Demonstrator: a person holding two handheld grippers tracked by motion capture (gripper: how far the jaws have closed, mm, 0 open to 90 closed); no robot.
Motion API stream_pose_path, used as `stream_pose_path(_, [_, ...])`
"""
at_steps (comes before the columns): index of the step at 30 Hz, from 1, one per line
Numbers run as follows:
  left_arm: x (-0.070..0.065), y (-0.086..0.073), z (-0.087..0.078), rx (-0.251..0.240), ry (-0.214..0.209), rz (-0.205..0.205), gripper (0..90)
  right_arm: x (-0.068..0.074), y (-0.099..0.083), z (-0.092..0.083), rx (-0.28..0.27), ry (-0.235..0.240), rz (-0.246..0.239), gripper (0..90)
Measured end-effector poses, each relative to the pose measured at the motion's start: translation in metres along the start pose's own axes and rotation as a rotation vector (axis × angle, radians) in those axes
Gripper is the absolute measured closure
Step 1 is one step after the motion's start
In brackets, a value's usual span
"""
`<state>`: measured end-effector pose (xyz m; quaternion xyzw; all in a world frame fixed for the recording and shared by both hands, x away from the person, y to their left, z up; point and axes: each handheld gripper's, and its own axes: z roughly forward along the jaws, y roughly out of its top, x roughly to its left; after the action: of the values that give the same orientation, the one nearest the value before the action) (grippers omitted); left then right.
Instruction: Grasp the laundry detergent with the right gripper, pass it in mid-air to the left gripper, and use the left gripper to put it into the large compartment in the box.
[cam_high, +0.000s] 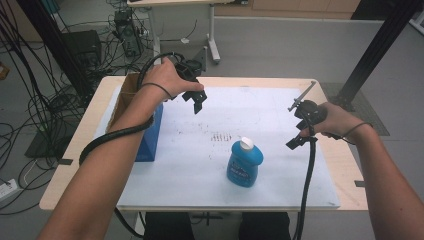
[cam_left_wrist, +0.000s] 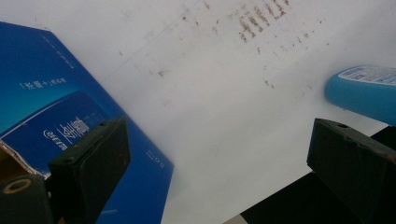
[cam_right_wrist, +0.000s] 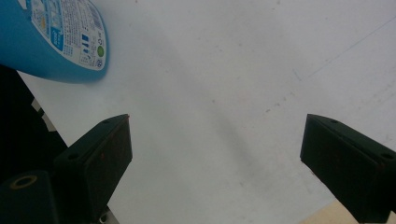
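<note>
A blue bottle (cam_high: 245, 163) with a white cap stands upright on the white sheet (cam_high: 200, 150) near the table's front middle. Its blue body (cam_left_wrist: 364, 93) sits at the right edge of the left gripper view, and its labelled base (cam_right_wrist: 56, 37) at the top left of the right gripper view. A blue carton (cam_high: 150, 135), open at the top, stands at the sheet's left edge. My left gripper (cam_high: 196, 100) hovers above the sheet beside the carton (cam_left_wrist: 56, 126), jaws wide apart and empty (cam_left_wrist: 219, 154). My right gripper (cam_high: 296, 142) hangs to the right of the bottle, open and empty (cam_right_wrist: 215, 154).
The wooden table (cam_high: 75, 165) ends close beyond the sheet on every side. Brown specks (cam_high: 220, 136) mark the sheet's middle. Cables trail from both grippers over the front edge. On the floor behind are a tangle of wires (cam_high: 45, 100) and a desk leg (cam_high: 214, 45).
</note>
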<state>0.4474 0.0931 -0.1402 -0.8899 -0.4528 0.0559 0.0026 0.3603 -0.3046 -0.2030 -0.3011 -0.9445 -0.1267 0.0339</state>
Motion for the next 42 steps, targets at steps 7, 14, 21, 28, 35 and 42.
stream_pose_path(7, [-0.001,0.001,0.001,0.004,0.001,0.007,6.7,0.001,-0.013,0.005,0.001,0.004,0.014,8.8])
stream_pose_path(14, [-0.003,0.002,0.004,0.005,-0.005,0.01,6.8,0.006,-0.021,0.007,-0.003,0.003,0.012,8.8])
stream_pose_path(21, [-0.005,0.001,0.002,0.002,-0.007,0.013,6.8,0.011,-0.035,0.011,-0.021,0.01,0.022,8.6])
stream_pose_path(28, [-0.005,0.002,0.003,0.005,-0.009,0.016,6.7,0.014,-0.046,0.015,-0.038,0.02,0.033,8.3])
stream_pose_path(35, [-0.003,0.002,0.005,0.006,-0.013,0.014,6.8,0.019,-0.056,0.015,-0.068,0.026,0.019,8.2])
stream_pose_path(42, [-0.004,0.001,0.009,0.009,-0.009,0.014,6.8,0.026,-0.066,0.017,-0.105,0.036,0.002,8.1])
